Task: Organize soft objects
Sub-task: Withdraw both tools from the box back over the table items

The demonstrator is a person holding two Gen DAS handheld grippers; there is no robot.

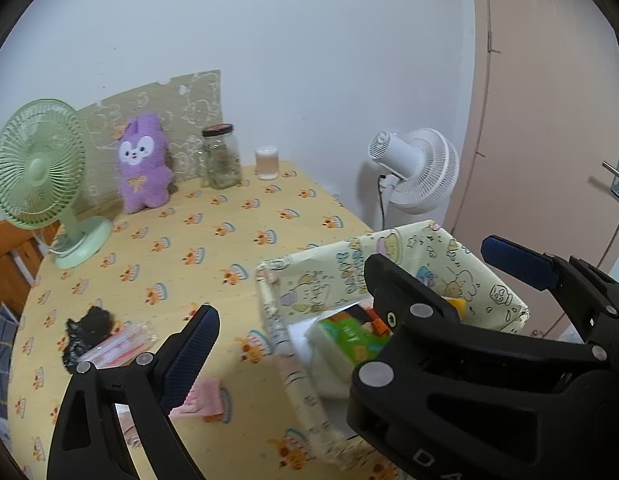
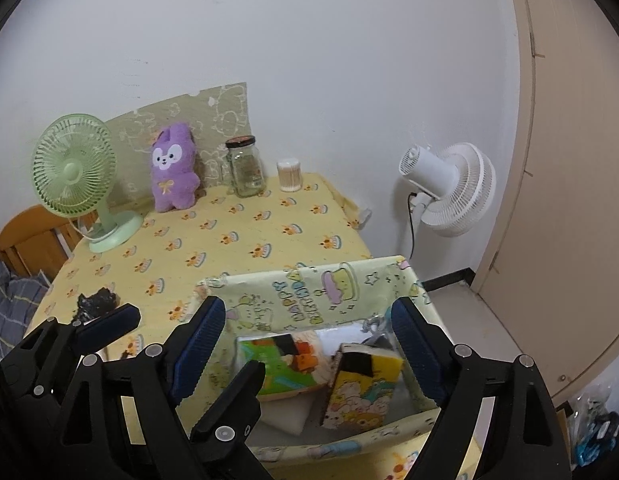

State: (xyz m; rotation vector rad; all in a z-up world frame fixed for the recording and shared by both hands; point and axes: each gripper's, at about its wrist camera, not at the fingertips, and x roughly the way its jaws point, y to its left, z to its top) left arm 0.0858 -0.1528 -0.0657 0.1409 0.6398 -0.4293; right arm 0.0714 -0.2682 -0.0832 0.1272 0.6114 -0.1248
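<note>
A pale yellow cartoon-print fabric box (image 2: 309, 300) stands at the table's near right; it also shows in the left wrist view (image 1: 481, 276). Inside lie a green-printed tissue pack (image 2: 277, 368) and a cartoon sponge pack (image 2: 361, 392). My right gripper (image 2: 309, 356) is open and empty, its fingers astride the box opening. My left gripper (image 1: 349, 312) is open and empty, just left of the box. A black soft item (image 1: 87, 330), a clear packet with pink stripes (image 1: 123, 344) and a pink cloth (image 1: 203, 398) lie on the table to the left.
A green desk fan (image 1: 39, 172), a purple plush bunny (image 1: 143, 164), a glass jar (image 1: 221, 158) and a cotton-swab tub (image 1: 266, 162) stand along the back of the yellow tablecloth (image 1: 229, 240). A white floor fan (image 1: 419, 172) and a door (image 1: 549, 120) are on the right.
</note>
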